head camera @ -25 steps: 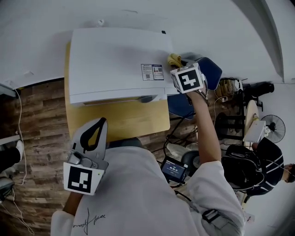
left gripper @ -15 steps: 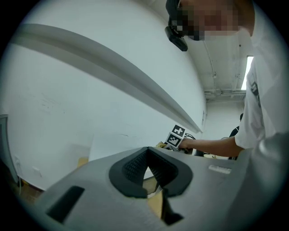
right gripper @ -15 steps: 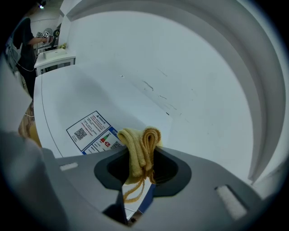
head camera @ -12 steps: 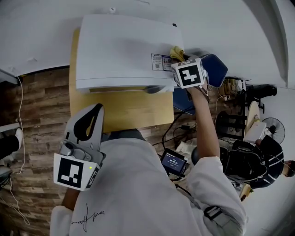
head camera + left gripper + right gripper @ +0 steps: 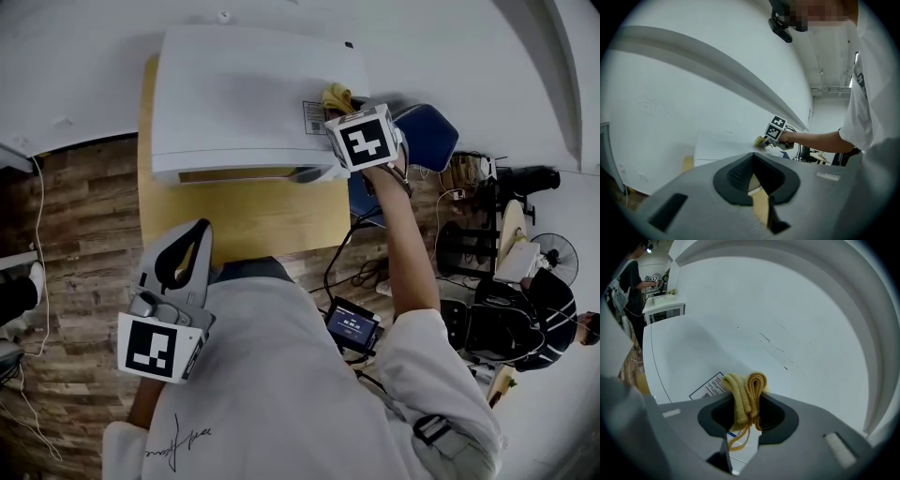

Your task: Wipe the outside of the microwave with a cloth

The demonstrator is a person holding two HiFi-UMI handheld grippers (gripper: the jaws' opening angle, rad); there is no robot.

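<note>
Between the jaws of your right claw (image 5: 744,423), the yellow cloth (image 5: 746,391) is pinched tight, resting on the microwave (image 5: 242,94) top just ahead, beside its label (image 5: 709,386). Your left claw (image 5: 759,199) hangs well back, jaws together, empty.

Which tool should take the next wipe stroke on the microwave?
Right. The right tool grips the folded yellow cloth on top of the white microwave; the left tool is shut, empty, back by the person's torso.
</note>
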